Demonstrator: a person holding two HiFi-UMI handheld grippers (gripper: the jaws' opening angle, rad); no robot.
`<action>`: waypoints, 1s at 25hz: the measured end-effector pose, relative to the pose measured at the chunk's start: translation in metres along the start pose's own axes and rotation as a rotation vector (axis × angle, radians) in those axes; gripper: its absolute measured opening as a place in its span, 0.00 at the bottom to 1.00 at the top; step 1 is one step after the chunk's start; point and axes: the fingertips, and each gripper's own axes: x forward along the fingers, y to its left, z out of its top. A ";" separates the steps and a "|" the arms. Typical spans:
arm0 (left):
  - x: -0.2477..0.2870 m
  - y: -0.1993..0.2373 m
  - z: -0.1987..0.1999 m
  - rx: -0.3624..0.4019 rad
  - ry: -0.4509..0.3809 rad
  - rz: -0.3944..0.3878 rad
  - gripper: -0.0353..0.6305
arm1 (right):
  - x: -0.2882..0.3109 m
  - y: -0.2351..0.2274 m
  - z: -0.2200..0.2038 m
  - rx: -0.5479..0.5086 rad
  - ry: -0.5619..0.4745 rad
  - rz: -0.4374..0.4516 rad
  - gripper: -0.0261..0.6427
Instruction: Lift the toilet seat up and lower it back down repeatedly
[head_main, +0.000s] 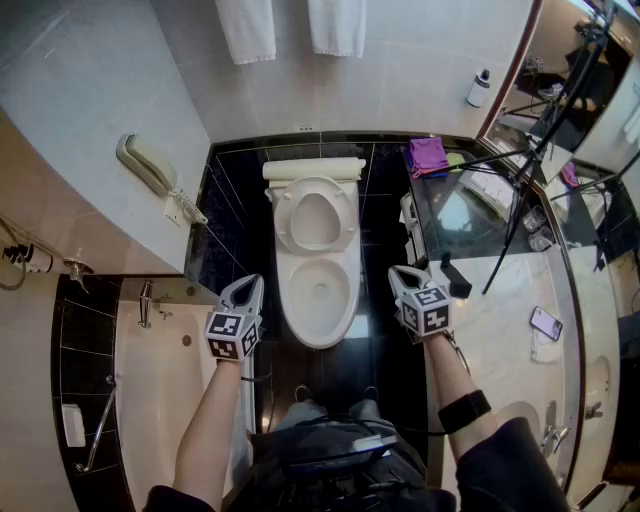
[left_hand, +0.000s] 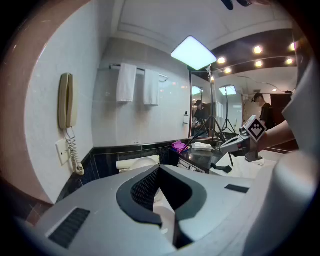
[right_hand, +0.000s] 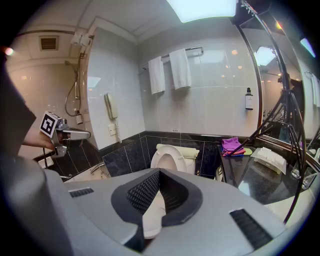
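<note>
The white toilet stands in the middle of the head view, its bowl uncovered. Its seat is raised and leans back against the tank; it also shows upright in the right gripper view. My left gripper hovers left of the bowl's front, jaws shut and empty, clear of the toilet. My right gripper hovers right of the bowl, also shut on nothing. In the left gripper view the jaws meet at their tips; in the right gripper view the tips touch too.
A bathtub lies at the left, a wall phone above it. At the right is a marble vanity counter with a mobile phone, a purple cloth and a tripod. Two towels hang behind the toilet.
</note>
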 end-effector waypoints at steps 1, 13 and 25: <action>0.004 0.002 0.001 -0.001 -0.002 -0.006 0.05 | 0.007 -0.001 0.005 -0.009 0.000 -0.008 0.07; 0.063 0.010 -0.006 0.035 -0.001 -0.142 0.05 | 0.106 0.002 0.054 -0.166 0.026 -0.099 0.15; 0.153 0.018 -0.016 0.041 0.023 -0.100 0.05 | 0.237 -0.035 0.078 -0.295 0.094 -0.044 0.31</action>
